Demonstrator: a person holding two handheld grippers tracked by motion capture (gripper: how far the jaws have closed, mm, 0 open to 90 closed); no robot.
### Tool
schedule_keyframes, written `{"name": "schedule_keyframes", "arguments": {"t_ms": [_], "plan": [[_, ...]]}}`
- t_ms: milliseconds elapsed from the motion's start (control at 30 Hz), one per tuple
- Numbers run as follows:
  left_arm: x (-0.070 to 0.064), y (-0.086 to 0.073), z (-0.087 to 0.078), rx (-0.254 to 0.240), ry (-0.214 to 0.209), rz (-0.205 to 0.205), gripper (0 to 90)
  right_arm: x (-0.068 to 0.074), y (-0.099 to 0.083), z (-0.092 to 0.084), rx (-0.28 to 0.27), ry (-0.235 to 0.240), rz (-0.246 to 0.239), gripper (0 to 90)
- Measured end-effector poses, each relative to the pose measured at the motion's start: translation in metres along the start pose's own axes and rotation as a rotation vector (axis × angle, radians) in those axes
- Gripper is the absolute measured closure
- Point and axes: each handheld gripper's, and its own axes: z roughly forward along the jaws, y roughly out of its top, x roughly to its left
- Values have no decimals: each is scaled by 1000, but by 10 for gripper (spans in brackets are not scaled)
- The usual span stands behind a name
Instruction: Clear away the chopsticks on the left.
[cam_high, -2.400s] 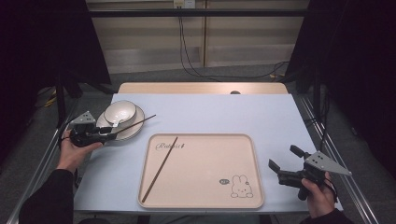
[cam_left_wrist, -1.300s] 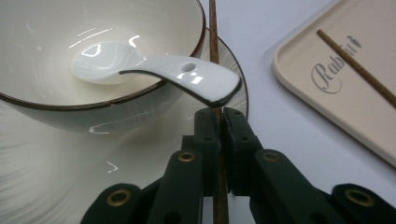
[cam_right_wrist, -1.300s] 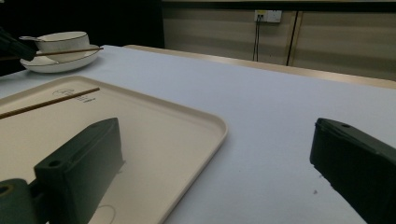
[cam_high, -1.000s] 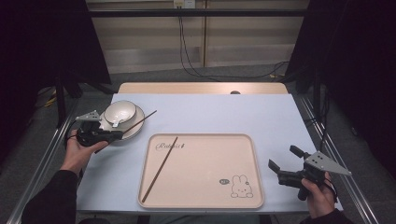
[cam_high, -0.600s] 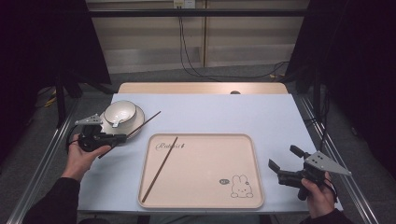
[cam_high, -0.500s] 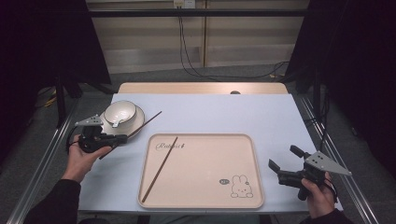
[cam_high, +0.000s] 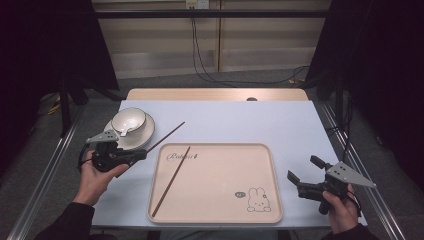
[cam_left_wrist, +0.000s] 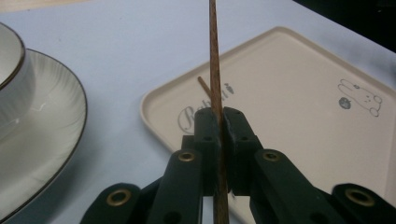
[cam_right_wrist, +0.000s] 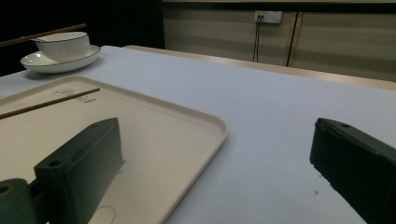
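1. On the left side of the table, the left gripper (cam_high: 142, 154) is clamping one chopstick (cam_high: 170, 132) between its closed jaws; the stick is pointing far and right, clear of the tabletop.
2. Just beside that gripper, a bowl (cam_high: 128, 121) is sitting on a plate (cam_high: 142, 138); the gripped end of the stick is lying close to the plate's rim.
3. At centre, a second chopstick (cam_high: 171, 180) is lying diagonally on the tray (cam_high: 260, 155), its far end near the printed lettering.
4. At the near right, the right gripper (cam_high: 304, 175) is resting on the table with its jaws wide apart and nothing between them.
5. Judgement: the held stick is being carried toward the tray to join its mate.
6. Risk: the grip is sitting near one end, so the long free length could pivot or slip from the pads.
7. Risk: a low swing could strike the tray's raised rim or knock the resting stick askew.
8. Risk: a backward sweep could clip the plate or bowl.
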Motion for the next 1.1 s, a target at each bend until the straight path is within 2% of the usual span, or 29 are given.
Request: {"name": "schedule_keyframes", "arguments": {"t_ms": [133, 167, 300, 433, 500, 600, 667, 767, 800, 867, 933, 1100], "plan": [[-10, 0, 1, -3, 0, -6, 852, 0, 0, 0, 0, 0, -1, 21], [-14, -1, 2, -5, 7, -22, 851, 0, 0, 0, -1, -2, -2, 21], [-26, -1, 5, -24, 4, -41, 852, 0, 0, 0, 0, 0, -1, 20], [-40, 1, 8, -31, 10, -34, 852, 0, 0, 0, -1, 0, 0, 21], [-48, 3, 9, -21, 28, -29, 852, 0, 0, 0, -1, 2, -1, 21], [-57, 5, 12, -21, 45, -41, 852, 0, 0, 0, -1, 4, -1, 21], [-63, 4, 15, -20, 41, -49, 852, 0, 0, 0, 1, 5, 1, 21], [-69, 0, 22, -6, 38, -84, 852, 0, 0, 0, 0, 2, 0, 21], [-70, -1, 23, 0, 50, -86, 852, 0, 0, 0, -1, 4, 0, 21], [-73, -3, 25, 13, 61, -115, 852, 1, 0, 0, 0, 4, 2, 21], [-76, -5, 25, 5, 56, -143, 852, 0, 0, 0, -1, 3, 0, 21], [-93, -9, 30, 9, 121, -145, 852, 0, 0, 0, 1, 4, 2, 23]]}}
